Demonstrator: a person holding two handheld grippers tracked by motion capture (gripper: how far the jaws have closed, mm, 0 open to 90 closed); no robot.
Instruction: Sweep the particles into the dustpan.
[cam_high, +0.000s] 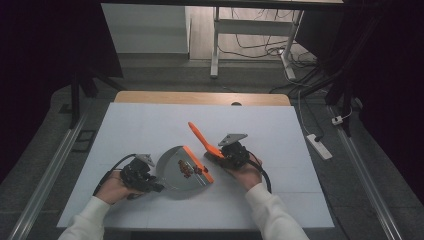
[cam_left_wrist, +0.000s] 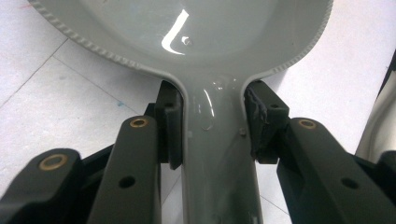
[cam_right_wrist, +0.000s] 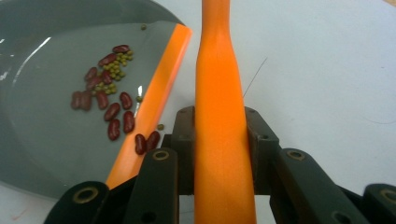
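Observation:
A grey dustpan (cam_high: 175, 170) with an orange front lip (cam_high: 198, 164) lies on the white table. My left gripper (cam_high: 150, 184) is shut on its grey handle (cam_left_wrist: 217, 154), one pad on each side. Red beans (cam_right_wrist: 105, 100) and small green beans (cam_right_wrist: 116, 65) lie in a heap inside the pan (cam_right_wrist: 42, 116) near the lip (cam_right_wrist: 154, 100); two red beans (cam_right_wrist: 145, 142) sit on the lip's edge. My right gripper (cam_high: 223, 152) is shut on the orange brush handle (cam_right_wrist: 222, 130), which slants up and to the left in the high view (cam_high: 200, 136).
The white table top (cam_high: 150, 125) has free room behind and on both sides of the dustpan. A wooden edge (cam_high: 200, 97) runs along the back. Beyond it stand desk legs (cam_high: 216, 45) and loose cables (cam_high: 260, 47) on the floor.

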